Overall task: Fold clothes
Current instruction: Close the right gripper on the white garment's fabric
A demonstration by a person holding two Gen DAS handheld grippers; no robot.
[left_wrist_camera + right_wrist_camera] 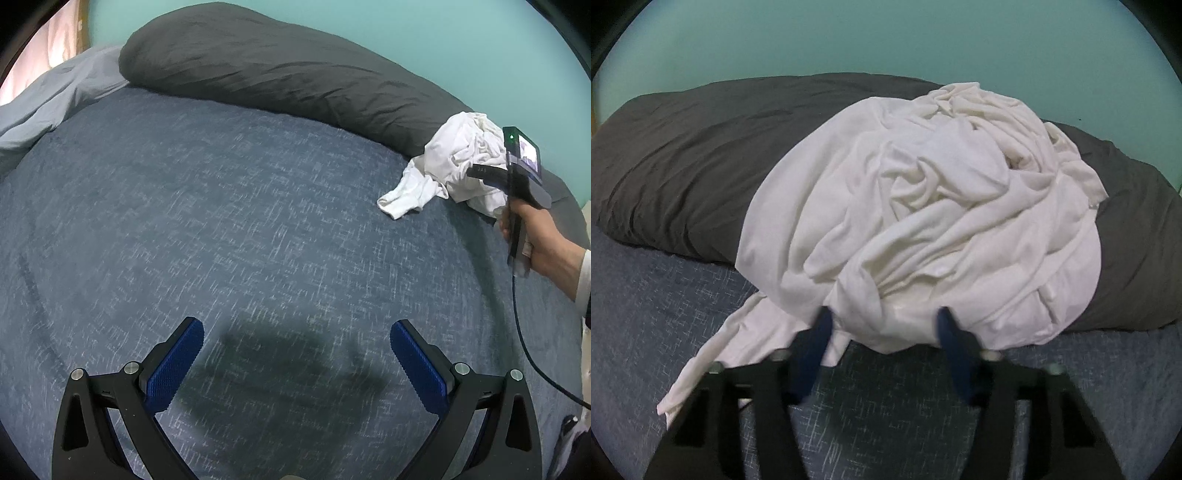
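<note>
Left wrist view: the left gripper [297, 330] is hovering over the blue bedspread [207, 221] with its blue-padded fingers [177, 365] spread wide apart and nothing between them; its shadow is falling on the cover just ahead. At about two o'clock, the crumpled white garment [443, 166] is lying in a heap at the foot of the dark grey pillow [277, 74], which is stretching across the far side from eleven to three o'clock. A person's hand [539, 236] is holding the right gripper [476, 171] at three o'clock, its tip reaching into the white heap. A pale blue sheet [48, 96] is bunching at ten o'clock, and a teal wall [406, 33] is showing behind.

Right wrist view: the right gripper [884, 321] is pointing at the white garment [923, 203], which is filling the centre and leaning partly on the dark grey pillow [683, 158]. Its jaws are standing partly apart, blurred, with the near lower edge of the cloth lying between them; whether the pads are pressing on it I cannot tell. A loose strip of the garment is trailing toward seven o'clock across the blue bedspread [635, 295].
</note>
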